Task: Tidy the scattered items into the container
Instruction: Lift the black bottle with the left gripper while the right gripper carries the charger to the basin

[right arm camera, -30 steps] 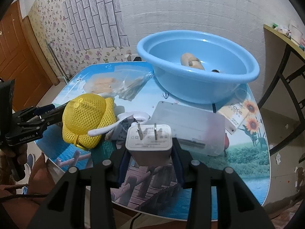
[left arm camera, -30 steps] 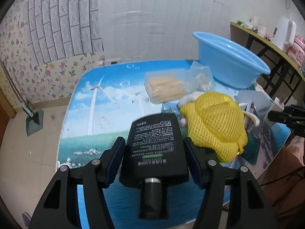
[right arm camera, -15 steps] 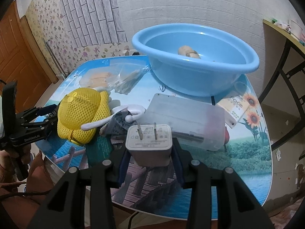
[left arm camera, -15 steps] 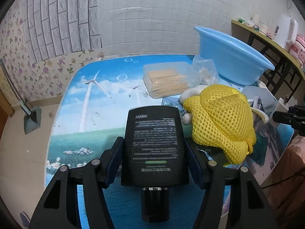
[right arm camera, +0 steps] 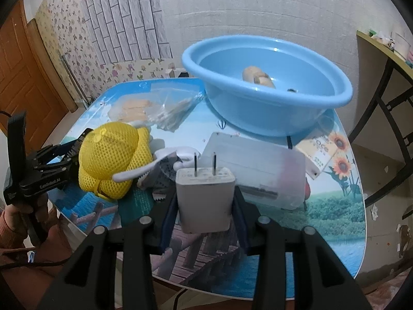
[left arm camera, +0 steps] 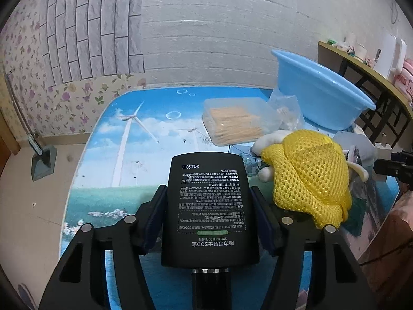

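My left gripper (left arm camera: 209,219) has its fingers (left arm camera: 155,217) clamped on a black bottle (left arm camera: 209,206), cap end toward me, white print on its face; it hangs above the near edge of the bench (left arm camera: 144,139); my right gripper (right arm camera: 206,219) has its fingers (right arm camera: 241,219) clamped on a white plug (right arm camera: 205,201), two prongs pointing up and away.

Bench top is a glossy printed sheet; wind turbines, blue sky and green field on my left side, boardwalk, sunflowers and trees on my right; rounded corners.

Blue basin (right arm camera: 265,87) sits at the far right of the bench; a tan lump (right arm camera: 256,76) already lies inside it; the rest lies outside it; yellow mesh hat (right arm camera: 113,155) near the front edge with a white strap (right arm camera: 144,168) across it; clear box of sticks (left arm camera: 237,121) and a crumpled clear bag (left arm camera: 286,108) behind the hat, beside the basin; frosted flat case (right arm camera: 255,168) in front of the basin; small carton (right arm camera: 317,155) partly under the basin's rim.

Room: white block wall (left arm camera: 219,38) behind, grey brick-pattern panel and floral wallpaper (left arm camera: 64,98) to the left, wooden door (right arm camera: 23,72), tiled floor (left arm camera: 33,206), side shelf (left arm camera: 366,67) with a white kettle at right.
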Tool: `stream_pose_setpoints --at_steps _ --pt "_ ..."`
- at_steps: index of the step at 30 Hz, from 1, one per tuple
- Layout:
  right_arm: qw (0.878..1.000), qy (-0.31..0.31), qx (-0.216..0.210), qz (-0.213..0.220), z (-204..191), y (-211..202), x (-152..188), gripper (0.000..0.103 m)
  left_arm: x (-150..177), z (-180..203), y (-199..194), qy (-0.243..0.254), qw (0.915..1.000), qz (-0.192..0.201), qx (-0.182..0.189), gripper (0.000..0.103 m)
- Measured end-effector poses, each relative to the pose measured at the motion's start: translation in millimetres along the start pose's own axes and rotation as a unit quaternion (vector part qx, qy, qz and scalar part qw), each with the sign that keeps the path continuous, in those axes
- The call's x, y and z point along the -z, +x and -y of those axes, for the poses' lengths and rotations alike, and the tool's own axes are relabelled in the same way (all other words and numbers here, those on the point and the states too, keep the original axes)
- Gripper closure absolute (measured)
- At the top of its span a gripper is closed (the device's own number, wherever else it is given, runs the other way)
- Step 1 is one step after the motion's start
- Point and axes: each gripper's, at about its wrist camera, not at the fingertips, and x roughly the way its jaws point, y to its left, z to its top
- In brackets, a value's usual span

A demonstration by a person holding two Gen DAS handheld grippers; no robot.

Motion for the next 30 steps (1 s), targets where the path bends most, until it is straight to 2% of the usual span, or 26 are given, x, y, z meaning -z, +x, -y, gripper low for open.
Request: stream_pose_setpoints --at_steps 8,17,30 --pt "0.999 -0.015 -0.013 0.032 -4.3 -14.0 -10.2 0.064 -15.0 -4.1 -21.8 -0.018 0.9996 0.021 -0.005 0.041" --pt "0.997 -0.015 -0.03 0.064 -4.1 -29.4 -25.4 0.064 -46.2 9.6 -44.5 -0.005 0.9985 0.054 -0.006 0.041" --pt "0.994 0.006 -0.035 0.102 29.1 -45.7 -54.7 0.064 -97.0 49.9 -45.3 0.023 0.9968 0.075 0.015 0.041"
